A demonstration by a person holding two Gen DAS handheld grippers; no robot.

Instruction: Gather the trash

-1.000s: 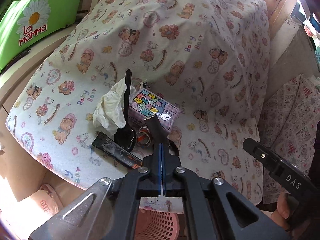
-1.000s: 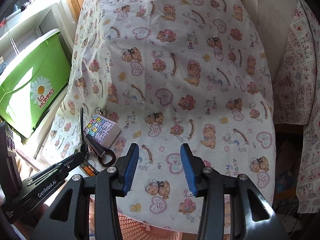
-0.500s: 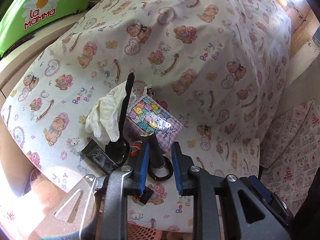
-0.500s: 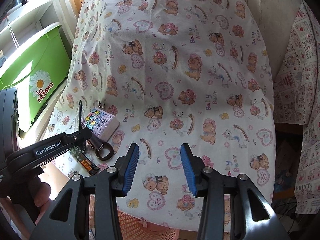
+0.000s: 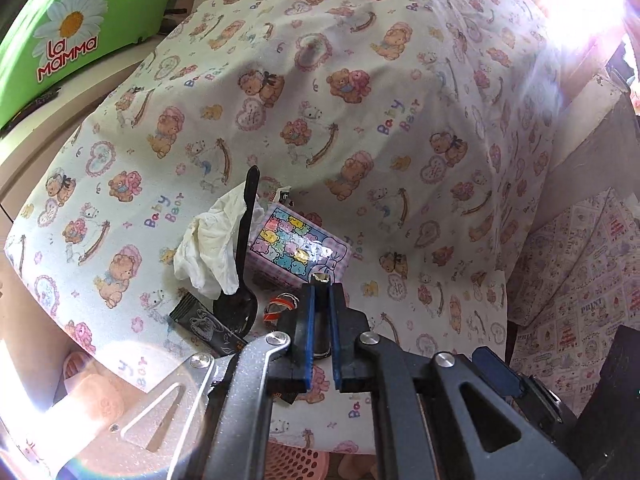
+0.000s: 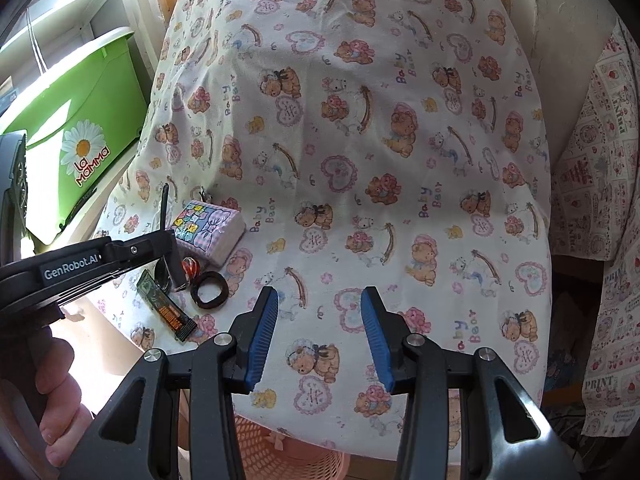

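The small dark tube (image 5: 321, 326) sits low in the frame's centre, at the near edge of the trash pile, and my left gripper (image 5: 320, 340) is clamped on it, pads pressing both sides so it lifts cleanly. Just above lie the black spoon (image 5: 240, 280), crumpled tissue (image 5: 208, 248) and pastel tissue pack (image 5: 296, 252). My right gripper (image 6: 316, 336) hangs half open over bare bear-print cloth (image 6: 360, 120), holding nothing (ready, I judge). The pink basket (image 6: 288, 456) waits below the table edge, handy for dropping.
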